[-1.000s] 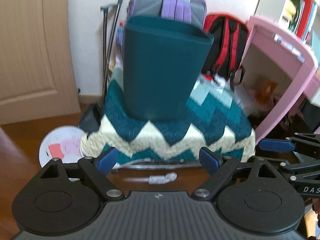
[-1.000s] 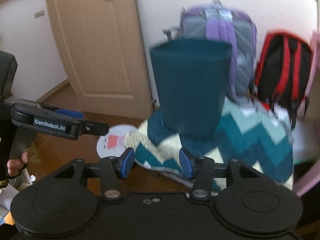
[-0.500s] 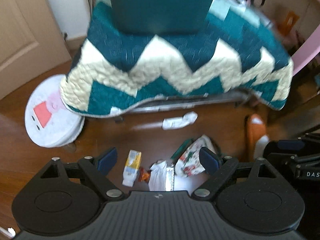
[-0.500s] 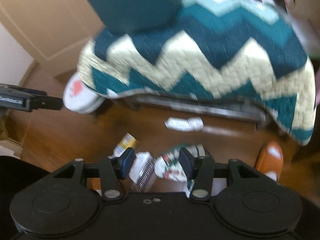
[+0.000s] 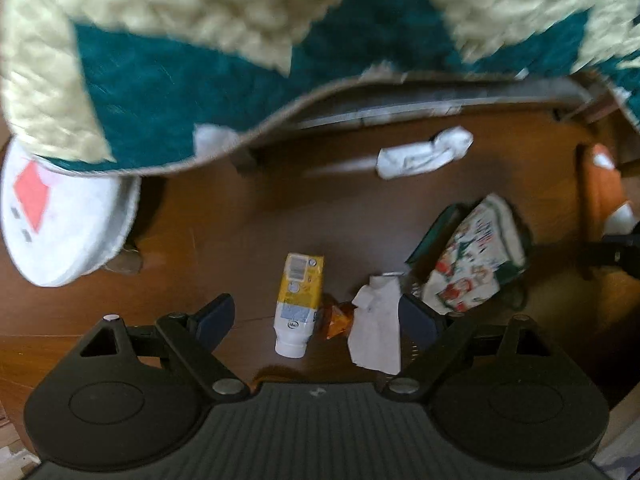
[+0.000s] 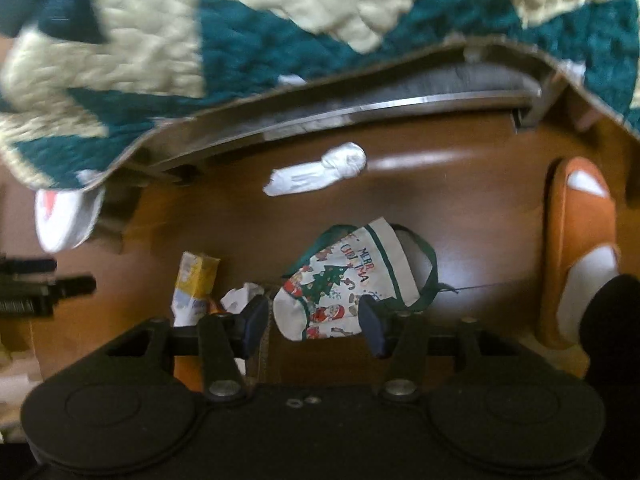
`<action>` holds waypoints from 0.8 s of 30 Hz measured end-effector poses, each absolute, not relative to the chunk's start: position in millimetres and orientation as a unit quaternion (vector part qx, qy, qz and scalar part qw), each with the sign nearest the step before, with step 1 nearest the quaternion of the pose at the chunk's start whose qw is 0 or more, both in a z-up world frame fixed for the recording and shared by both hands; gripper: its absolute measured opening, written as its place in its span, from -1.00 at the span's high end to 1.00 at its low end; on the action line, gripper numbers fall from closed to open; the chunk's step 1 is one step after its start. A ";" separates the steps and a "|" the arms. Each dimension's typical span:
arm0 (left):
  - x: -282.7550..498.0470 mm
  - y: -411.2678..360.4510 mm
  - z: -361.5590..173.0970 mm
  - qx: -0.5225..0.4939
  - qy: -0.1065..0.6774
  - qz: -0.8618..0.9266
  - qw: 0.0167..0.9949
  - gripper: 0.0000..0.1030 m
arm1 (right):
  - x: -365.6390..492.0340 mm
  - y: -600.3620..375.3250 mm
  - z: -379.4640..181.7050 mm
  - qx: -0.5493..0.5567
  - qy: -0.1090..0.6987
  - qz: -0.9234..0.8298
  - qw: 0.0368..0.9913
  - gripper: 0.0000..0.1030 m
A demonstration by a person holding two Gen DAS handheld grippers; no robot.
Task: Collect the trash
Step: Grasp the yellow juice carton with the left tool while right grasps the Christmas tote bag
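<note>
Both grippers point down at a brown wood floor (image 5: 224,220) where the trash lies. The left gripper (image 5: 316,320) has its blue fingers (image 5: 214,316) wide open and holds nothing. In its view, a yellow and white bottle (image 5: 298,304) lies flat on the floor in the gap of the open fingers, with its white cap end toward the camera. Just beside the bottle is a small orange wrapper (image 5: 338,318), and touching that is a crumpled white paper (image 5: 378,332) next to the right-side finger. A Christmas bag (image 5: 472,260) with green edges lies on the floor past that finger. Farther off, near the edge of a hanging blanket (image 5: 168,84) in teal and cream, lies a rolled white tissue (image 5: 424,154). A round white thing with a red patch (image 5: 60,216) pokes out from under the blanket at the left. An orange slipper (image 5: 600,196) sits at the right edge of the floor. The right gripper (image 6: 314,318) is open too, with nothing in it. In its view the Christmas bag (image 6: 352,280) lies in the gap of its fingers (image 6: 370,326), with red words and a little tree on it. The bottle (image 6: 196,288) and the white paper (image 6: 240,298) are to the left of the bag. The white tissue (image 6: 320,172) lies beyond the bag, close to the blanket (image 6: 256,44). The orange slipper (image 6: 580,248) is well apart on the right.
</note>
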State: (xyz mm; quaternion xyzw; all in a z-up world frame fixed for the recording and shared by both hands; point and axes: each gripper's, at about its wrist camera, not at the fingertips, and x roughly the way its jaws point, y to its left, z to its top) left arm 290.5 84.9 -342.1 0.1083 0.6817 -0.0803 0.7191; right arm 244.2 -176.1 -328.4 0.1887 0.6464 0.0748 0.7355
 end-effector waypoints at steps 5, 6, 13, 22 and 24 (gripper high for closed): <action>301.2 102.4 -400.4 0.073 0.711 -0.082 0.695 -0.74 | 269.3 -156.3 -378.4 0.226 0.677 0.040 0.699 0.03; 302.5 108.4 -412.0 0.063 0.714 -0.077 0.693 -0.74 | 273.8 -150.1 -390.0 0.229 0.685 0.036 0.691 0.03; 307.6 138.3 -484.1 0.038 0.737 -0.039 0.673 -0.74 | 293.2 -117.0 -456.0 0.235 0.724 -0.005 0.649 0.03; 303.2 142.6 -541.7 0.059 0.744 -0.042 0.664 -0.74 | 304.6 -92.9 -498.2 0.215 0.750 -0.045 0.623 0.03; 301.4 141.4 -548.1 0.065 0.741 -0.040 0.667 -0.74 | 307.2 -86.7 -506.0 0.202 0.756 -0.048 0.620 0.03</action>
